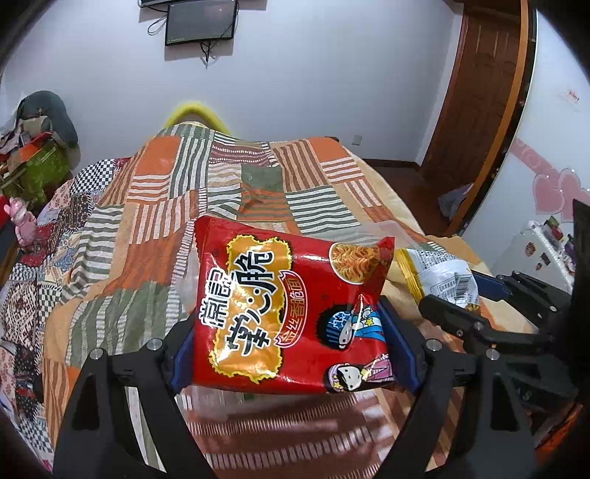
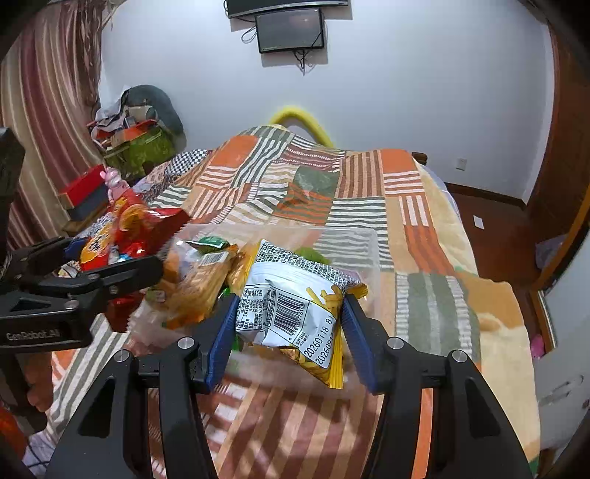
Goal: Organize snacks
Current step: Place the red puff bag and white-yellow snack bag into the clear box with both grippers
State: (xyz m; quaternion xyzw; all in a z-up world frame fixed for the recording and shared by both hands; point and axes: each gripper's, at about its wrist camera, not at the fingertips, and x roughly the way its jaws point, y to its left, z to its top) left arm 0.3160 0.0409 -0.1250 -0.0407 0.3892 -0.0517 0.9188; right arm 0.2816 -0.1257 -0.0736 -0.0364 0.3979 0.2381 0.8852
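My left gripper point(image 1: 291, 346) is shut on a red crispy-noodle snack bag point(image 1: 287, 313) and holds it above the bed; the bag also shows in the right wrist view point(image 2: 125, 232). My right gripper point(image 2: 289, 331) is shut on a white and yellow snack bag point(image 2: 295, 313) with a barcode, held over a clear plastic bin point(image 2: 365, 254). The same bag shows in the left wrist view point(image 1: 438, 272). The bin holds several snack packs, among them an orange one point(image 2: 199, 280). The left gripper point(image 2: 73, 272) is to the left of the bin.
A patchwork quilt point(image 1: 221, 191) covers the bed. Boxes and clutter point(image 2: 129, 147) are piled at the far left by a striped curtain. A wooden door point(image 1: 479, 92) and a fridge with magnets point(image 1: 545, 239) are to the right. A dark screen point(image 2: 291, 29) hangs on the far wall.
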